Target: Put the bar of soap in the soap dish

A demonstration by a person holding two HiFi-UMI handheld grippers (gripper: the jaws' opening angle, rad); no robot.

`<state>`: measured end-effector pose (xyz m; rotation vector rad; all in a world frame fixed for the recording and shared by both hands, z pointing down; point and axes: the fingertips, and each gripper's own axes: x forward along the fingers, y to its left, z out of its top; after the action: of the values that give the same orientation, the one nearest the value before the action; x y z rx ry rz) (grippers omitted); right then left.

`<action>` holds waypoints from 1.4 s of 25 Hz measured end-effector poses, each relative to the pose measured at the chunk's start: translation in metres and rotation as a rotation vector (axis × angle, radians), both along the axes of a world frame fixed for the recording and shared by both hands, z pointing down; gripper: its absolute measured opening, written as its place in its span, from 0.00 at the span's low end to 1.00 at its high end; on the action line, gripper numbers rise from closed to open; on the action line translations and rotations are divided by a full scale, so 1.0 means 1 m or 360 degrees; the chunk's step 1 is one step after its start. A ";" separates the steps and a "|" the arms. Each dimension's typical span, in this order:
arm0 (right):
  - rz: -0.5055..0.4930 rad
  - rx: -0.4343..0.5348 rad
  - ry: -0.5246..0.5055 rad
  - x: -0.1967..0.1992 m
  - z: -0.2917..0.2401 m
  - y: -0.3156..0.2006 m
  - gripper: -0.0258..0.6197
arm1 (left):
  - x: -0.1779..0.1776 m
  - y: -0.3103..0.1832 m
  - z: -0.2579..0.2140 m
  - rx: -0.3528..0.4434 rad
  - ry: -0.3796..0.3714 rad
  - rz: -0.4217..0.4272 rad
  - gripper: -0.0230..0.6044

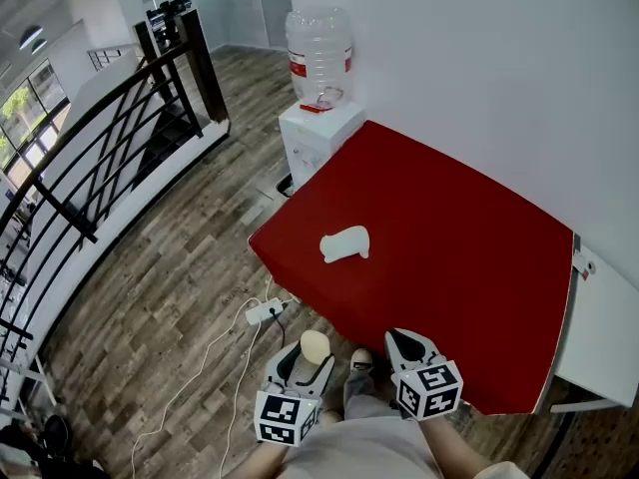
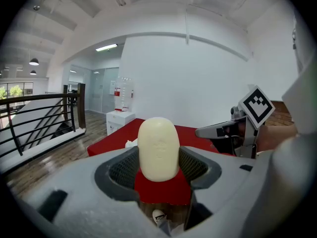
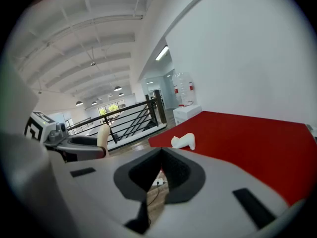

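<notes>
A cream oval bar of soap stands upright between the jaws of my left gripper, which is shut on it. That gripper hangs over the wooden floor, just short of the red table's near edge. The white soap dish lies on the red table, left of its middle and well ahead of both grippers. My right gripper hovers at the table's near edge, its jaws together with nothing in them.
A white water dispenser with a clear bottle stands at the table's far left corner. A black railing runs along the left. A power strip with a cord lies on the floor. A white cabinet adjoins the table's right side.
</notes>
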<state>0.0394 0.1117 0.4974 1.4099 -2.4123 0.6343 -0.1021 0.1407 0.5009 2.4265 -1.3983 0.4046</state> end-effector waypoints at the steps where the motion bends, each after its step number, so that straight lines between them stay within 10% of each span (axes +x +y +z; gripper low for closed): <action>1: -0.0009 0.0011 0.0003 0.001 -0.001 -0.015 0.05 | 0.000 -0.014 0.001 0.0003 -0.0003 -0.0008 0.45; 16: -0.0163 0.0007 -0.0019 0.022 -0.014 -0.182 0.05 | 0.027 -0.184 -0.004 -0.0033 -0.0011 -0.0119 0.45; 35: -0.0034 -0.0061 -0.0038 0.011 -0.002 -0.228 0.05 | 0.017 -0.248 0.001 -0.0069 -0.0031 -0.0024 0.45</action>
<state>0.0503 -0.1161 0.4958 1.3673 -2.4169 0.6917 -0.0850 -0.1070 0.5022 2.3824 -1.4006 0.4512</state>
